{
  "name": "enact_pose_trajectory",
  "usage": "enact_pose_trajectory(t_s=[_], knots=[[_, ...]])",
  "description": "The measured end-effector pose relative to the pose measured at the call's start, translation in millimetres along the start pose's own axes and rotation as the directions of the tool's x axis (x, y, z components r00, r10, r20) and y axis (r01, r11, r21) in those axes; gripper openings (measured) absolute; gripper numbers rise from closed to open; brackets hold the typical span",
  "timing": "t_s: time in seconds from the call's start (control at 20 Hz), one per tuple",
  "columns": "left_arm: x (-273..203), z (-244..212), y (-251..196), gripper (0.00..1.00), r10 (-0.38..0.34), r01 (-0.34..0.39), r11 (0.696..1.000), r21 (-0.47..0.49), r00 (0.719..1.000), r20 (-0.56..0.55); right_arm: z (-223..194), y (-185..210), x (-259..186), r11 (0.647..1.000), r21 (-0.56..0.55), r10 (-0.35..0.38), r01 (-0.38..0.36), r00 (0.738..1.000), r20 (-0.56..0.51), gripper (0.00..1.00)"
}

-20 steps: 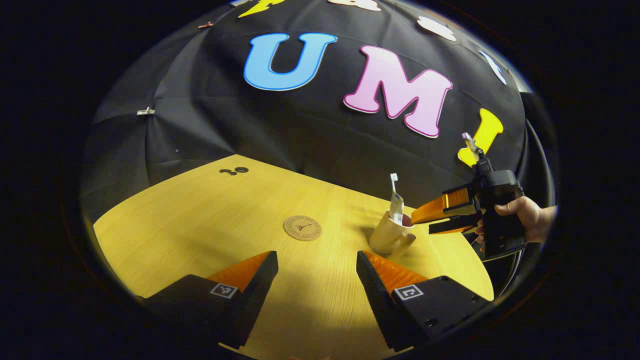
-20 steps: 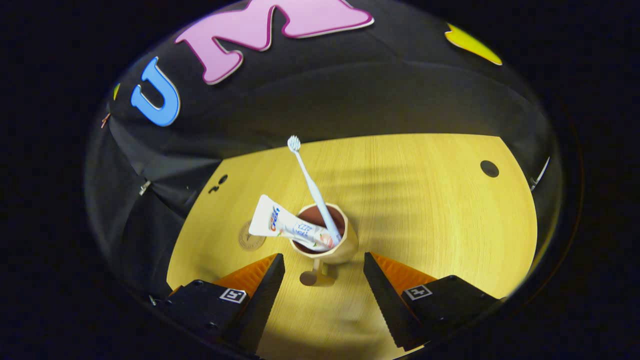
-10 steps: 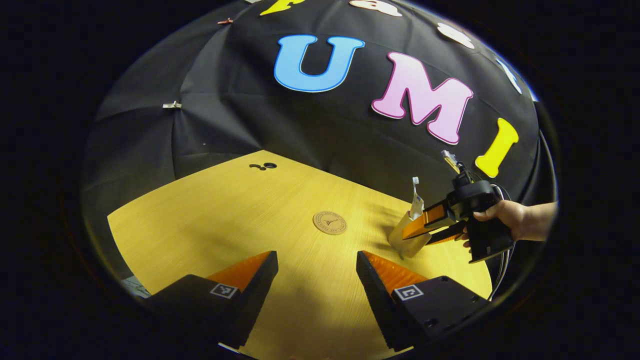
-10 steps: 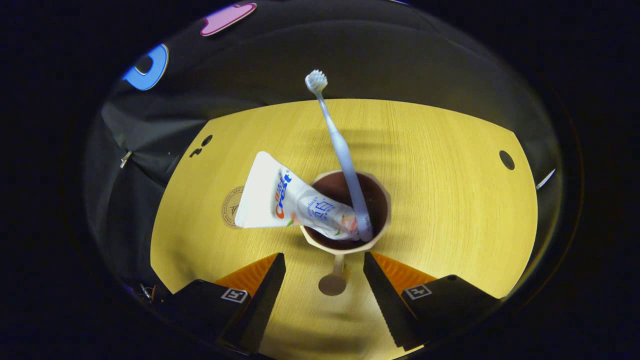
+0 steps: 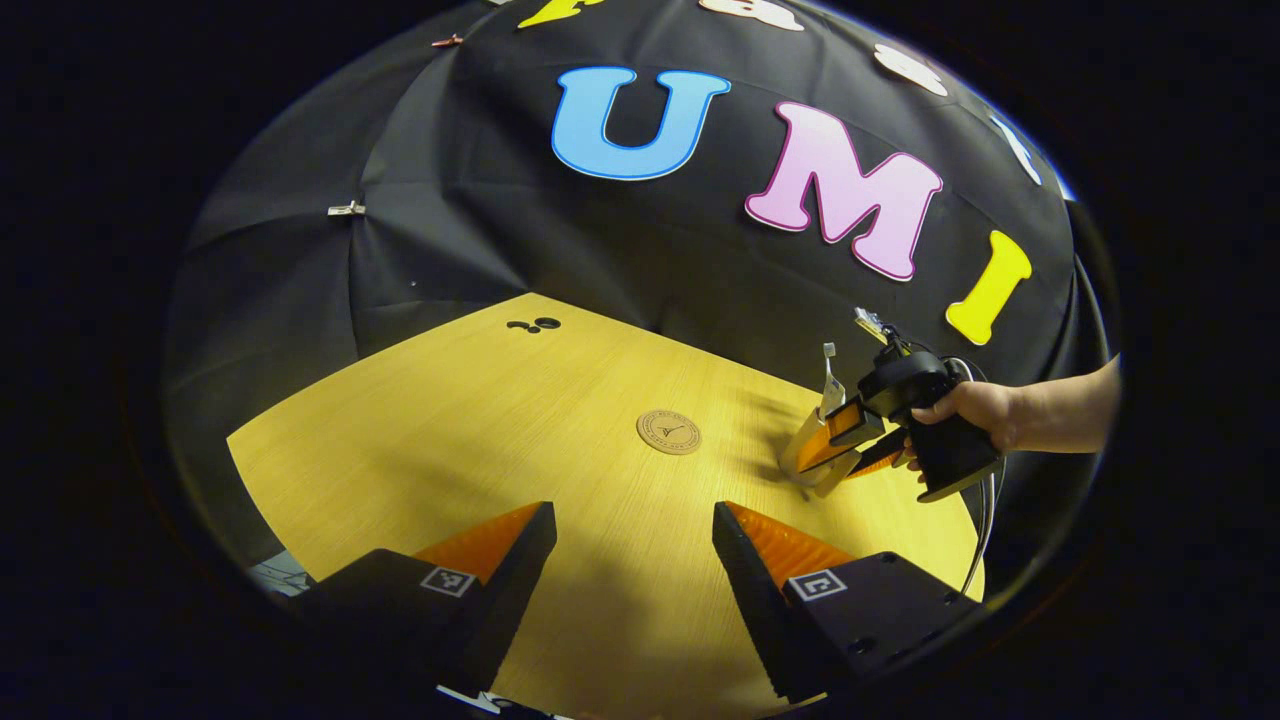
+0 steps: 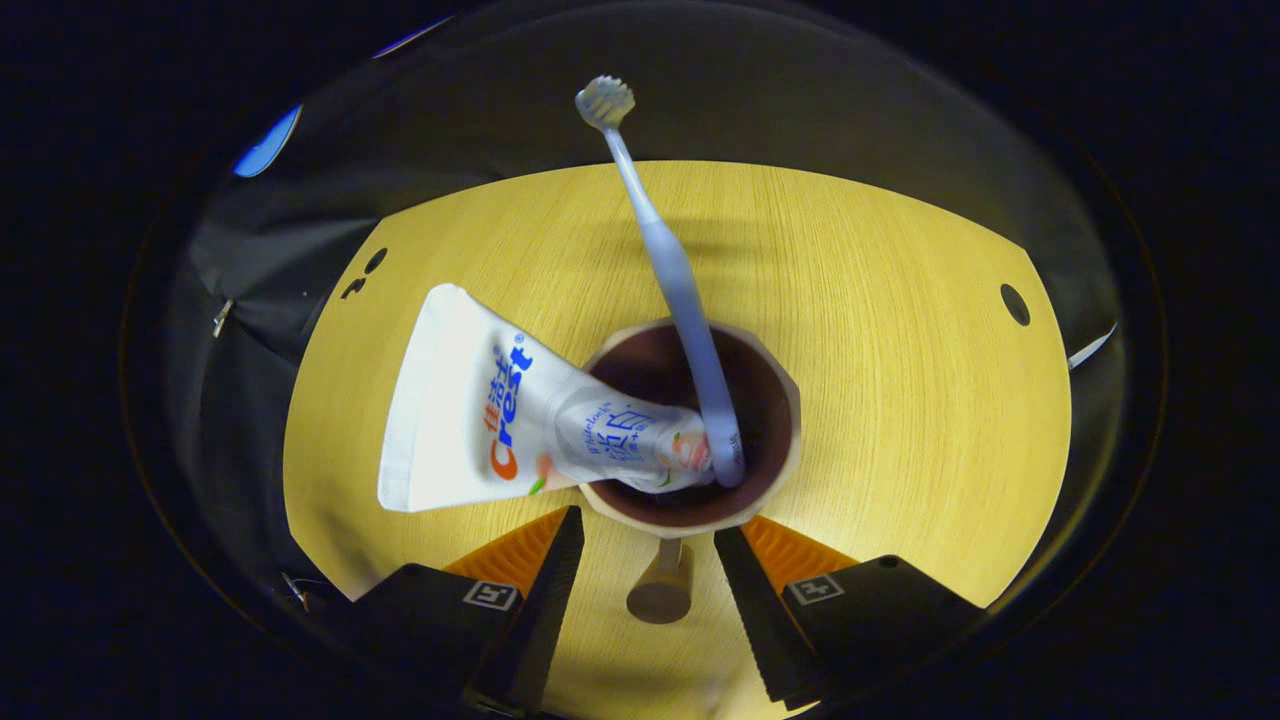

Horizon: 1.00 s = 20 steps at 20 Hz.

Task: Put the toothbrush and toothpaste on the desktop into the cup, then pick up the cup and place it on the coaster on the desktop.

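Right claw sits spread around the cup's handle, fingers flanking it, not yet pinching. The cup stands on the desk just ahead, toothbrush and toothpaste leaning inside. Left claw idles spread; the coaster waits beyond it.

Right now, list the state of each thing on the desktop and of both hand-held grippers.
Cup: upright on the desktop, off the coaster, its handle between the right hand-held gripper's fingers.
Toothbrush: in the cup, bristles up.
Toothpaste: in the cup, leaning over the rim.
Coaster: bare.
Right hand-held gripper: open, not yet closed on the handle.
Left hand-held gripper: open, holding nothing.
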<state>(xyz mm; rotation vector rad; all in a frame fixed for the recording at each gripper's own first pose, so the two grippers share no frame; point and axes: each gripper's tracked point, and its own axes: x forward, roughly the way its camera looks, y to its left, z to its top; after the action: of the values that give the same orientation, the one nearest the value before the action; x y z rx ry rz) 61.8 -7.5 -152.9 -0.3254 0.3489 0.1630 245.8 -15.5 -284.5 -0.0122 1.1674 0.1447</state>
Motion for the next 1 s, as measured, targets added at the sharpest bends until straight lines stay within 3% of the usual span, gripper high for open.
enact_pose_trajectory(t_s=[0.15, 0.2, 0.25, 0.3, 0.35, 0.4, 0.45, 0.55, 0.6, 0.7, 0.75, 0.9, 0.95, 1.0], knots=[[-3.5, -1.7, -0.1, 0.98, -0.012, 0.012, 1.0, 0.013, 1.0, -0.007, -3.4, 0.4, 2.5, 1.0, -0.01, -0.008, 0.008, 1.0, -0.012, 0.81], [-3.8, -2.1, -0.8, 0.98, -0.015, 0.015, 1.0, 0.017, 1.0, -0.01, -4.9, -0.1, 2.0, 1.0, -0.016, -0.012, 0.012, 1.0, -0.017, 0.65], [-4.7, -2.2, -0.8, 0.98, -0.017, 0.018, 1.0, 0.019, 1.0, -0.011, -5.7, -0.3, 2.5, 1.0, -0.015, -0.015, 0.014, 1.0, -0.018, 0.66], [-4.1, -2.4, -0.7, 0.98, -0.019, 0.02, 1.0, 0.02, 1.0, -0.012, -5.3, 0.4, 2.4, 1.0, -0.012, -0.013, 0.013, 1.0, -0.021, 0.54], [-4.4, -2.1, -0.7, 0.98, -0.021, 0.021, 1.0, 0.021, 1.0, -0.013, -4.8, 0.8, 2.7, 1.0, -0.009, -0.01, 0.01, 1.0, -0.02, 0.54], [-4.7, -2.0, -0.5, 0.98, -0.022, 0.022, 1.0, 0.022, 1.0, -0.013, -4.4, -0.5, 2.0, 1.0, -0.007, -0.011, 0.011, 1.0, -0.019, 0.43], [-5.1, -2.3, -0.6, 0.98, -0.024, 0.024, 0.999, 0.023, 1.0, -0.014, -4.3, -2.0, 1.7, 1.0, -0.004, -0.01, 0.01, 1.0, -0.022, 0.44], [-4.5, -2.5, -0.4, 0.98, -0.027, 0.027, 0.999, 0.026, 0.999, -0.018, -5.8, -2.2, 2.7, 1.0, -0.003, -0.012, 0.012, 1.0, -0.029, 0.31], [-4.9, -2.8, -0.4, 0.97, -0.028, 0.029, 0.999, 0.028, 0.999, -0.019, -5.0, -1.9, 1.4, 1.0, -0.013, -0.016, 0.016, 1.0, -0.025, 0.37], [-5.0, -2.3, -0.5, 0.98, -0.029, 0.029, 0.999, 0.034, 0.999, -0.021, -5.6, -3.5, 0.7, 0.999, -0.031, -0.029, 0.028, 0.999, -0.023, 0.29], [-5.0, -2.7, -0.2, 0.98, -0.028, 0.029, 0.999, 0.035, 0.999, -0.022, -5.6, -2.4, 1.1, 0.999, -0.031, -0.031, 0.03, 0.999, -0.024, 0.35], [-5.4, -2.2, 1.0, 0.97, -0.031, 0.032, 0.999, 0.044, 0.999, -0.024, -6.3, -2.1, 1.2, 0.999, -0.024, -0.036, 0.035, 0.999, -0.022, 0.35], [-5.7, -2.5, 2.0, 0.98, -0.031, 0.032, 0.998, 0.048, 0.999, -0.026, -5.5, -3.5, -0.5, 0.998, -0.034, -0.046, 0.046, 0.999, -0.017, 0.41], [-5.7, -3.1, 2.6, 0.98, -0.029, 0.03, 0.998, 0.051, 0.999, -0.027, -4.0, -3.7, 0.7, 0.997, -0.05, -0.062, 0.062, 0.998, -0.007, 0.26]])
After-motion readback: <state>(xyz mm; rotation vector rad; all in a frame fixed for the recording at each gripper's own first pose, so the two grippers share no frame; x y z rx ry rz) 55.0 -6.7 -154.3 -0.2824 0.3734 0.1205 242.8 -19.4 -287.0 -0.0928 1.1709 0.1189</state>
